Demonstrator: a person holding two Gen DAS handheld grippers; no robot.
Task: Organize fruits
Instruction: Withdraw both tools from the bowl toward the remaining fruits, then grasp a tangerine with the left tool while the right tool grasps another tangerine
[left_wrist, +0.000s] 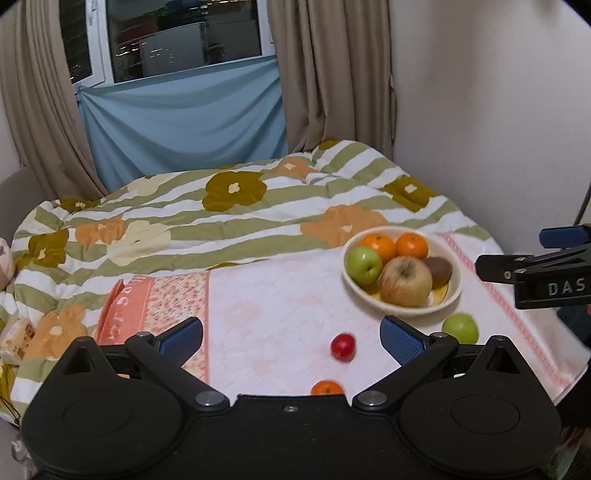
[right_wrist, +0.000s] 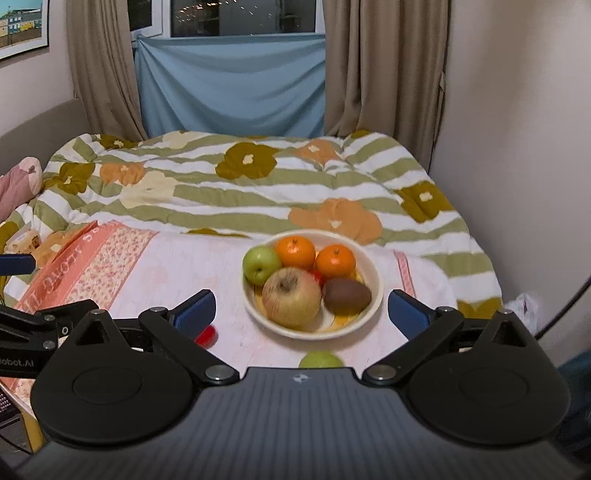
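Left wrist view: my left gripper (left_wrist: 291, 338) has its jaws spread wide with nothing between them, above the pink-and-white towel (left_wrist: 266, 306) laid over the bed. The right gripper (right_wrist: 301, 312) is likewise wide open and empty, facing the bowl (right_wrist: 373, 308).

The bowl sits toward the towel's far right part and already holds two oranges, a green apple, a big yellow-red apple (right_wrist: 291, 297) and a kiwi (right_wrist: 347, 295). Three fruits lie loose on the towel near its front edge: a small red fruit (left_wrist: 342, 346), a green apple (left_wrist: 460, 328) just in front of the bowl, and an orange (left_wrist: 327, 388) half hidden behind my gripper body.

I judge these to be light, round and smooth, so they will roll on the soft bedding; I'd close across the widest part of each, gently. The bowl looks rigid and breakable, and the pile inside leaves little room.

Readable writing: "DAS" on the right gripper's side, "obot.AI" on the left gripper's. The towel's lettering is too blurred to read.
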